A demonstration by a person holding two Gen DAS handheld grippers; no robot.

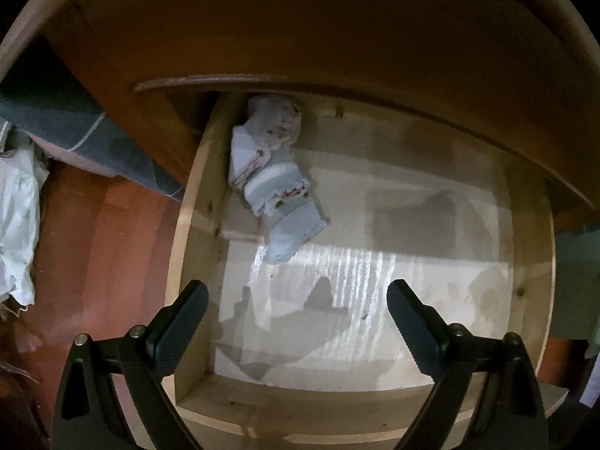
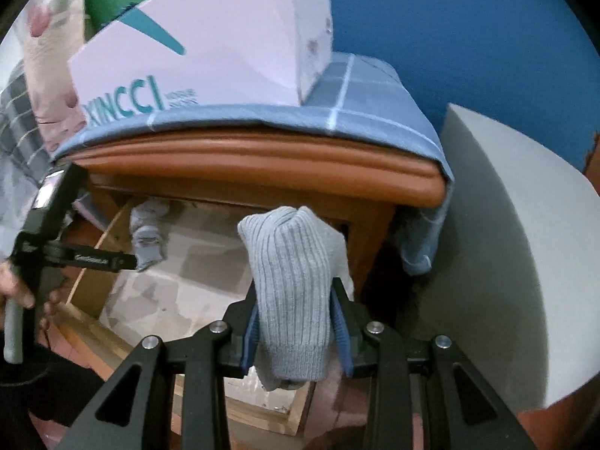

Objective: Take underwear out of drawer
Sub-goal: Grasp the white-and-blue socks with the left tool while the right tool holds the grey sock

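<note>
The wooden drawer (image 1: 195,247) is pulled out, lined with pale paper. A bundle of light grey and white underwear (image 1: 273,176) lies in its far left corner, partly under the cabinet top. My left gripper (image 1: 296,300) is open and empty, above the drawer's near half. In the right wrist view my right gripper (image 2: 296,300) is shut on a grey ribbed knitted garment (image 2: 294,281), held above the drawer's right side. The left gripper (image 2: 123,261) shows there over the drawer (image 2: 86,281), near the bundle (image 2: 148,232).
A nightstand top (image 2: 262,161) covered by blue checked cloth (image 2: 360,86) carries a white XINCCI box (image 2: 210,48). A grey-white rounded object (image 2: 506,262) stands at the right. Red-brown floor (image 1: 97,255) and a white bag (image 1: 18,217) lie left of the drawer.
</note>
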